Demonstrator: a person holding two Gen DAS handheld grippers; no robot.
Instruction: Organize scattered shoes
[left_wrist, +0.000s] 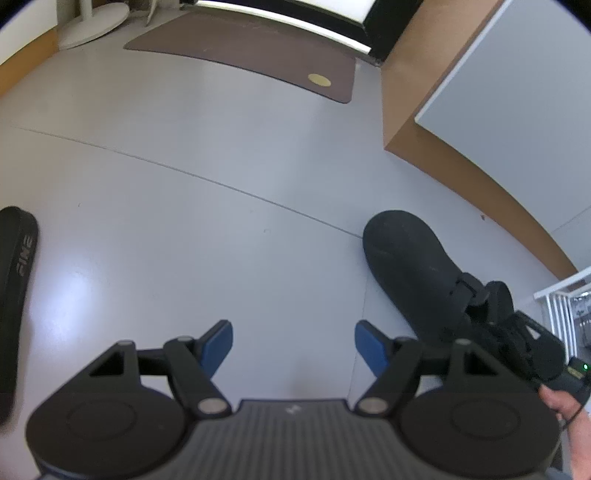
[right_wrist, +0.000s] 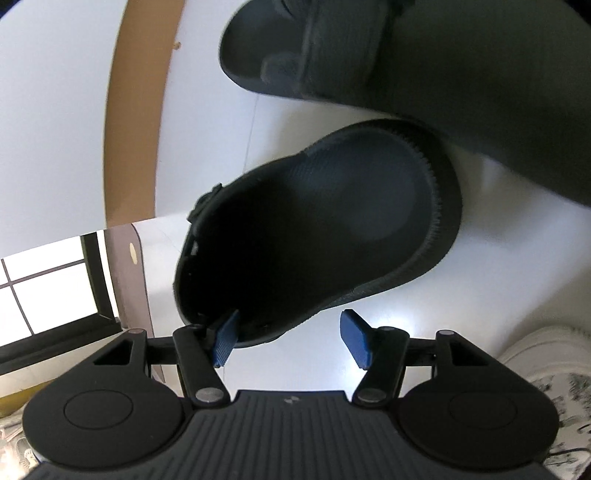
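The black rubbery clog (right_wrist: 332, 221) looks matt, its footbed finely ribbed; the pale grey floor (left_wrist: 184, 184) is smooth and glossy.

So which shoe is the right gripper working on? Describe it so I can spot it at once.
On the pale floor, beside the tan baseboard, lies a black clog, its open heel end at the right gripper. One blue pad sits at its rim. Unlike the grey strapped sandal beyond it and the white sneaker nearby, it has a closed rounded toe.

Left claw (left_wrist: 293, 345) wide apart, angled down; right claw (right_wrist: 290, 338) spread, tilted.
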